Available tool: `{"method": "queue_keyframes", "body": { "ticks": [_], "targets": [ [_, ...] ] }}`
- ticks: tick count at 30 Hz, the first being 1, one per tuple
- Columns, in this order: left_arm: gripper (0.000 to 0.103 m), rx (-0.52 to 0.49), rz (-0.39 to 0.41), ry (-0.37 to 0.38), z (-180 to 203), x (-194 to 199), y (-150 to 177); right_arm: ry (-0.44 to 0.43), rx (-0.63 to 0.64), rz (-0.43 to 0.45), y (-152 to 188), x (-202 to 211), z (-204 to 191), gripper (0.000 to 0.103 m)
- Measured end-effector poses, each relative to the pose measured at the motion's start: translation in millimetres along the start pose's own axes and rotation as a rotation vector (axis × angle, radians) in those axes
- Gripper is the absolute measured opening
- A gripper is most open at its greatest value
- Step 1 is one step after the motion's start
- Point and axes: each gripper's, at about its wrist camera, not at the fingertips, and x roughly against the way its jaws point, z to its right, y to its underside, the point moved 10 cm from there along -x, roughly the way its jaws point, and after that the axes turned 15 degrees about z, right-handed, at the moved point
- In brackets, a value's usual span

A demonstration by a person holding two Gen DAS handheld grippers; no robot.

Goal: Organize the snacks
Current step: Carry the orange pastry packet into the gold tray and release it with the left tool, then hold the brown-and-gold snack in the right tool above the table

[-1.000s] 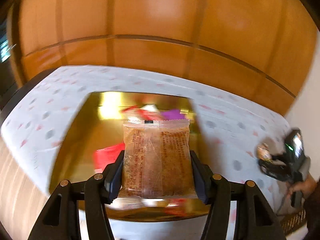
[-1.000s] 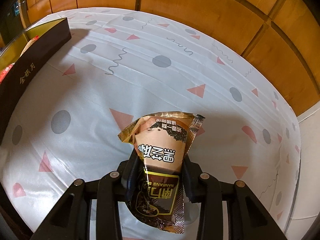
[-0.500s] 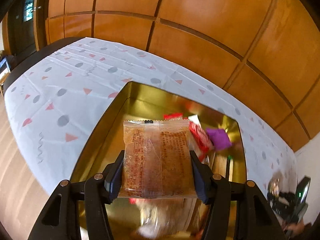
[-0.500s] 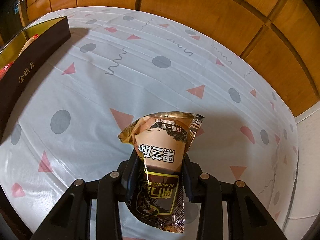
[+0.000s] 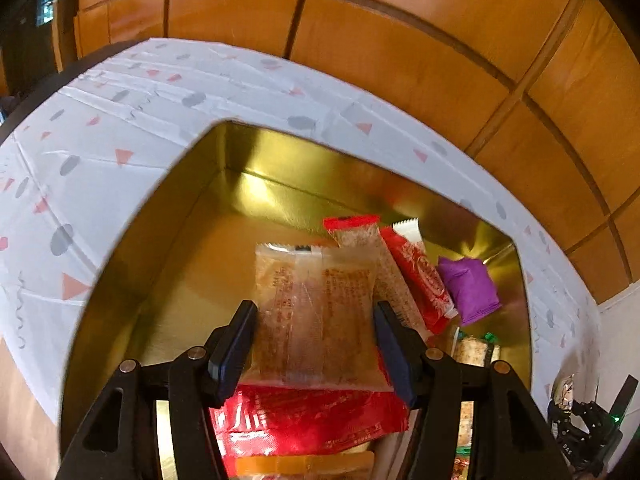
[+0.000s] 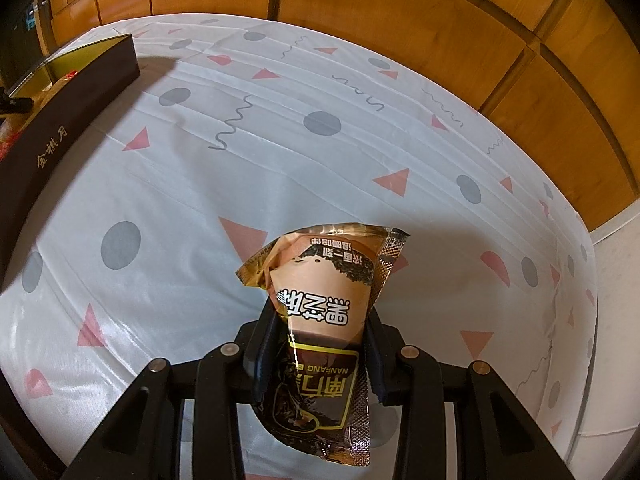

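Left gripper (image 5: pixel 314 316) is clamped on a clear cracker packet (image 5: pixel 316 312) over the gold snack box (image 5: pixel 160 216), right gripper (image 6: pixel 320 344) pinching a brown-gold snack packet (image 6: pixel 320 340) above the patterned tablecloth (image 6: pixel 280 140).

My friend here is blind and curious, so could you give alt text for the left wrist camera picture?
The left gripper grips a clear packet of golden-brown snack between its two black fingers, over an open gold-lined box. In the box lie red packets, a purple packet and others, on a white tablecloth with grey dots and pink triangles.
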Motion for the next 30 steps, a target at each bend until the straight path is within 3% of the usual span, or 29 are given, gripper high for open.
{"method": "queue_keyframes", "body": {
  "ticks": [5, 7, 9, 11, 15, 19, 24, 26, 30],
  "targets": [
    [0.060, -0.060, 0.123, -0.061, -4, 34, -12, 0.004, 0.002, 0.000, 0, 0, 0, 0.039],
    [0.056, -0.112, 0.112, -0.115, -7, 35, -2, 0.005, 0.003, 0.000, 0, 0, -1, 0.039],
    [0.048, -0.126, 0.068, -0.112, -9, 28, 7, 0.008, 0.004, 0.001, 0, 0, -2, 0.039],
    [0.046, -0.099, 0.022, -0.091, -9, 18, 18, 0.012, 0.005, 0.002, 1, 1, -3, 0.039],
    [0.046, 0.033, 0.051, -0.104, -26, 23, 6, 0.017, 0.006, 0.006, 1, 2, -3, 0.039],
    [0.046, 0.003, 0.087, -0.139, -34, 21, -15, 0.017, 0.006, 0.006, 1, 3, -4, 0.039],
    [0.047, -0.005, -0.006, -0.082, -19, -14, -8, 0.017, 0.005, 0.006, 0, 2, -3, 0.039],
    [0.047, 0.009, -0.014, -0.015, -7, -16, -6, 0.014, 0.000, 0.006, 1, 3, -3, 0.039],
    [0.047, -0.045, -0.022, 0.019, 11, -10, 1, 0.010, -0.001, 0.006, 0, 2, -2, 0.039]
  ]
}}
